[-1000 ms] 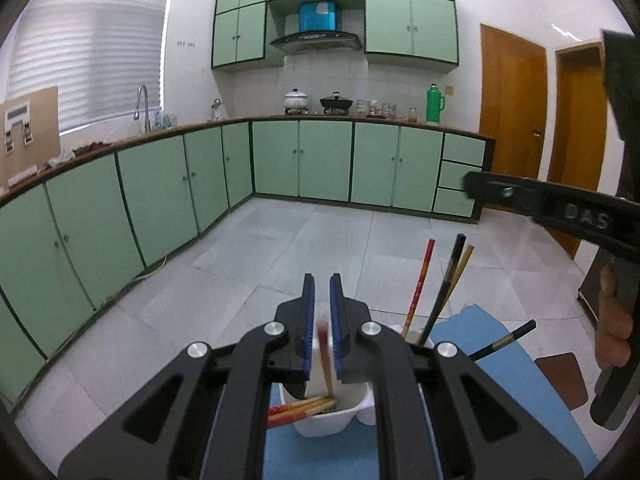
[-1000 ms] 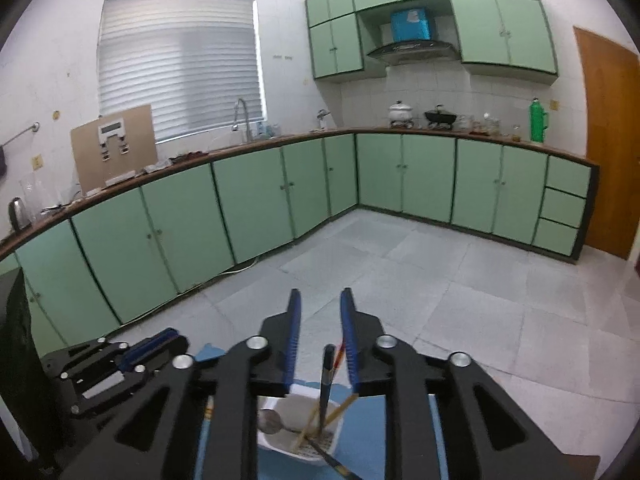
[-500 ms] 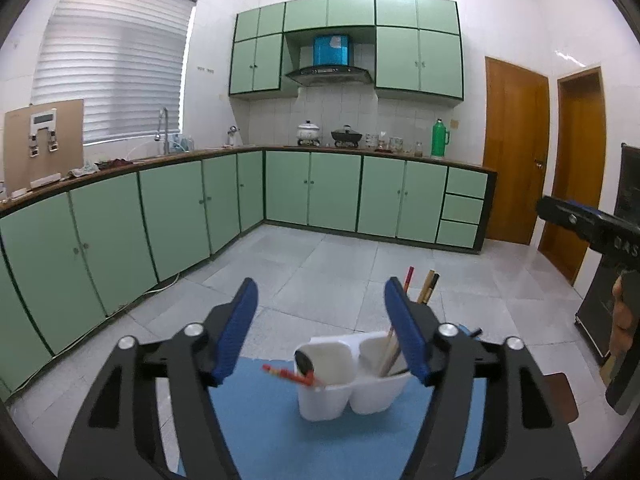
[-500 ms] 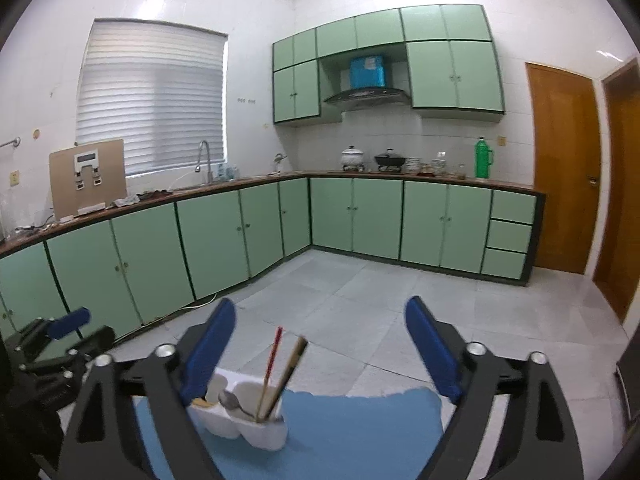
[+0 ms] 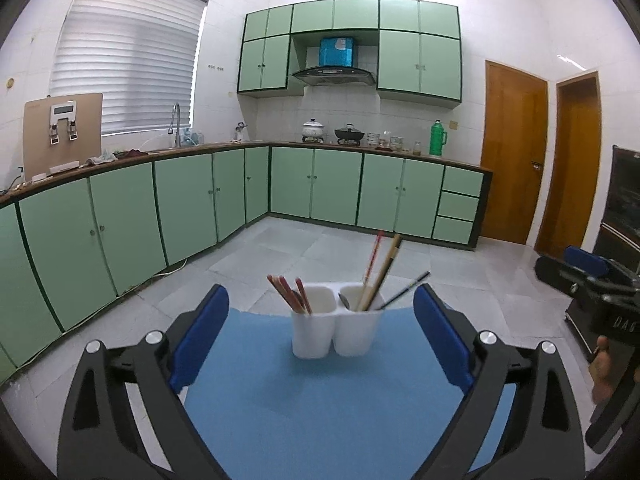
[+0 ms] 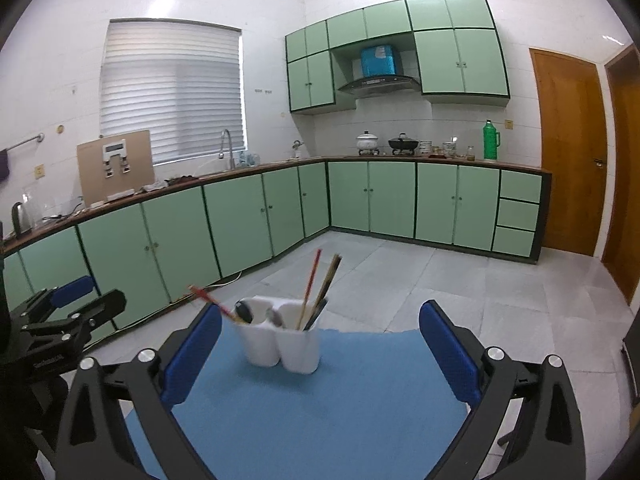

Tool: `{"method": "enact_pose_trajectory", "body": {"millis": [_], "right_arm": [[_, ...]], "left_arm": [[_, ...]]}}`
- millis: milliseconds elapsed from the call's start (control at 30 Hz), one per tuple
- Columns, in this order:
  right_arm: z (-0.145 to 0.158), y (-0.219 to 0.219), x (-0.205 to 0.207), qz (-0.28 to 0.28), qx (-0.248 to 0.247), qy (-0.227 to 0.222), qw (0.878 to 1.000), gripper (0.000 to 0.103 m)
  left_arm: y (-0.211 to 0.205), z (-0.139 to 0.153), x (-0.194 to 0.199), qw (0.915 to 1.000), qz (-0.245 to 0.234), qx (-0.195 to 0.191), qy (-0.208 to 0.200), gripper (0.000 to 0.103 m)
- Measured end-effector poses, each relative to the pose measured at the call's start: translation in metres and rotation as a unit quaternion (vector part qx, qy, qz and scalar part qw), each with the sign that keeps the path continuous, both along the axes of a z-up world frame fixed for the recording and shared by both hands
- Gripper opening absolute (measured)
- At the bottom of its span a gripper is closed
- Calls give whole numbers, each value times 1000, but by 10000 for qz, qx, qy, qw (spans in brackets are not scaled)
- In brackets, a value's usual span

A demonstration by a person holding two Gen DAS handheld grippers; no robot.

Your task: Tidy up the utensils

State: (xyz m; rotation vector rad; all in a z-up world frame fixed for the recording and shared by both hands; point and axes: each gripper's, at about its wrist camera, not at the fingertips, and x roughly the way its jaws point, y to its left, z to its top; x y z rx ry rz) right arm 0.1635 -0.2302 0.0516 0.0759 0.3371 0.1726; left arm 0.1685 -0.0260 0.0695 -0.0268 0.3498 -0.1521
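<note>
A white two-cup utensil holder point(image 5: 335, 328) stands on a blue mat point(image 5: 320, 400). Its left cup holds red chopsticks point(image 5: 289, 294); its right cup holds a red, a tan and a black chopstick point(image 5: 380, 272) and a spoon. My left gripper point(image 5: 320, 336) is wide open and empty, set back from the holder. In the right wrist view the holder point(image 6: 282, 344) stands on the mat point(image 6: 320, 408), with spoons and chopsticks point(image 6: 320, 284) in it. My right gripper point(image 6: 320, 352) is wide open and empty, also set back.
Green kitchen cabinets point(image 5: 200, 200) run along the far walls past a tiled floor. The right gripper shows at the right edge of the left view point(image 5: 592, 292); the left gripper shows at the left edge of the right view point(image 6: 60, 320). A dark appliance point(image 5: 624, 200) stands right.
Both grippers were shut on utensils over the holder a second ago. They opened, let the utensils drop into the cups, and pulled back from the holder.
</note>
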Motion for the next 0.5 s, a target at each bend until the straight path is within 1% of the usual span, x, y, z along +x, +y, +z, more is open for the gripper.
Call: {"method": "enact_pose_trajectory", "body": {"millis": [133, 300, 500], "right_arm": [[0, 13, -26, 129, -142, -54, 9998, 97], [3, 20, -53, 312, -13, -95, 9995, 97], [13, 21, -74, 340, -8, -224, 9992, 97]], "left_arm": [[-2, 0, -30, 10000, -18, 51, 9, 92], [-5, 2, -61, 9999, -60, 97, -17, 92], [-6, 11, -84, 9998, -92, 130, -102, 92]]}}
